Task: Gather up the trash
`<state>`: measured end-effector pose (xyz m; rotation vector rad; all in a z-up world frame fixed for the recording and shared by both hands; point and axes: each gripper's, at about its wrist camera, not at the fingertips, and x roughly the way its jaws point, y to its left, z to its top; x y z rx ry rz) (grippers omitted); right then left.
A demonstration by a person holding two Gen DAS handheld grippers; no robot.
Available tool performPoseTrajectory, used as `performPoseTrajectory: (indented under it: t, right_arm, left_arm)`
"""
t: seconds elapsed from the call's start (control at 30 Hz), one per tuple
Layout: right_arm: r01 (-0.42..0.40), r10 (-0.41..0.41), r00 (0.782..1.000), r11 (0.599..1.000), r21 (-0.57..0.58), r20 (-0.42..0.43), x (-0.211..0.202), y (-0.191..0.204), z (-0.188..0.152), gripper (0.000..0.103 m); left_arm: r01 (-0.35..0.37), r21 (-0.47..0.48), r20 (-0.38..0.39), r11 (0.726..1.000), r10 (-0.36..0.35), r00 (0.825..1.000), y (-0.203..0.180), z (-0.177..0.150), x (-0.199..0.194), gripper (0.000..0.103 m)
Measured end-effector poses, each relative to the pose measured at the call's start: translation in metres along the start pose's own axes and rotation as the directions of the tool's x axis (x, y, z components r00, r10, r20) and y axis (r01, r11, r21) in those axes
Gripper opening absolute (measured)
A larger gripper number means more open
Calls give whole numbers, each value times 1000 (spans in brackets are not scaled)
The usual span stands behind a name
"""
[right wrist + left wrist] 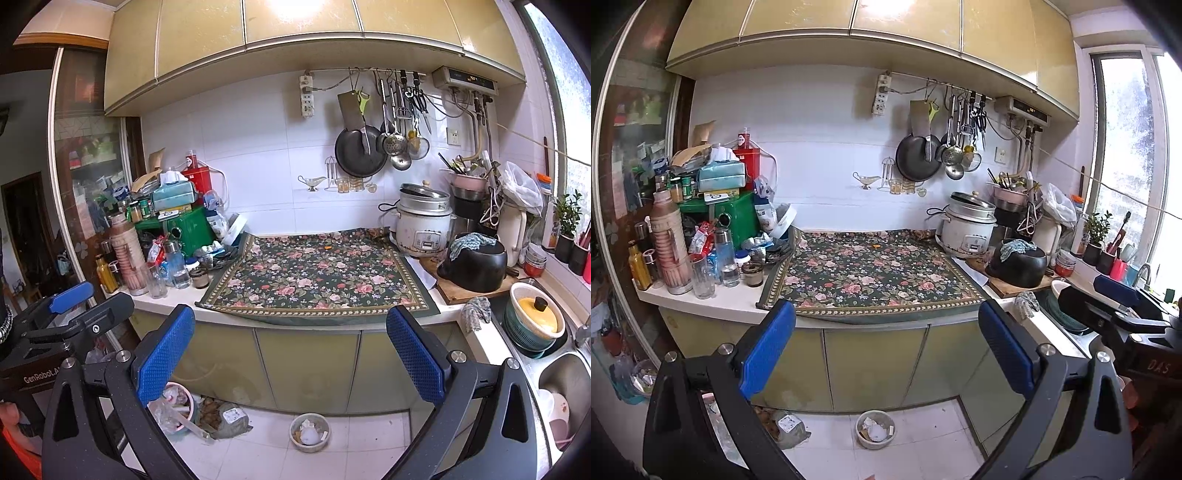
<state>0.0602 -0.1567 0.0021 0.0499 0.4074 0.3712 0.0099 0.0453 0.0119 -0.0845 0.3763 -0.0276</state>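
Both claws wide open and gripping nothing: left claw [886, 347], right claw [291, 347], held side by side in front of the surface [713, 306]. Small orange scrap [876, 245] lying on the flowered cloth [871, 273] near the surface's back edge. Down on the floor [258, 454], a round bowl of rubbish [309, 432] just before the cupboard doors

A small orange scrap [327, 248] is lying flat near the back edge of the flowered cloth [317, 273], apart from everything else.
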Motion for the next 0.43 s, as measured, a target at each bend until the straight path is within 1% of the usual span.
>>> performPoseTrajectory:
  t: [0.23, 0.43]
  right_arm:
    - [6, -6, 1000, 1000, 8, -5, 3, 3, 2, 103]
    - [22, -22, 1000, 999, 29, -12, 12, 7, 2, 103]
  left_arm:
    - [5, -1, -4, 1000, -5, 1000, -1, 0, 3, 100]
    - [10, 9, -16, 1000, -10, 1000, -6, 4, 19, 100]
